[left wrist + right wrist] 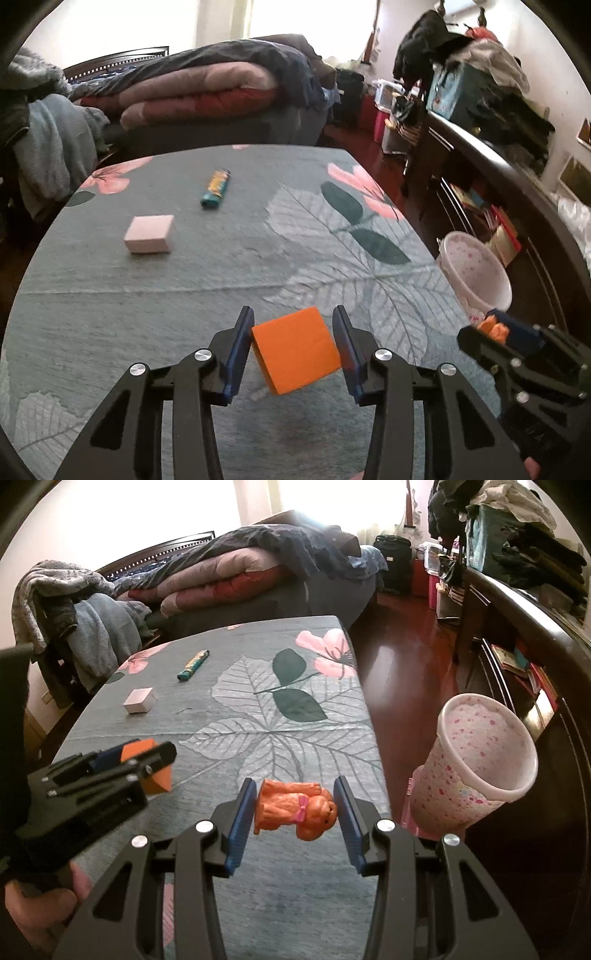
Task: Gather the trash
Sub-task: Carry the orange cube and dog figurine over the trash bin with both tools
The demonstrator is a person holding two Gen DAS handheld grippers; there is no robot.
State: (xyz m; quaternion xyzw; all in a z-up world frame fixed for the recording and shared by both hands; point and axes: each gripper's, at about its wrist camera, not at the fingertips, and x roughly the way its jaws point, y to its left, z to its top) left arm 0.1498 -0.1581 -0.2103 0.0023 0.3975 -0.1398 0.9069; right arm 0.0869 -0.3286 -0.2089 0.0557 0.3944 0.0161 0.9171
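Here, the left hand-held gripper (293, 350) was clamped on an orange block (295, 349), tilted between its blue pads just above the floral counter (221, 280). Beside it on its right, the right hand-held gripper (295, 812) gripped an orange toy dog (295, 808) lying on its side between the pads. Ahead of the left one and to its left sat a pink block (149, 234), with a teal lighter (215, 188) beyond. A flowered bin (476, 760) stood off the counter's edge, right of the right one.
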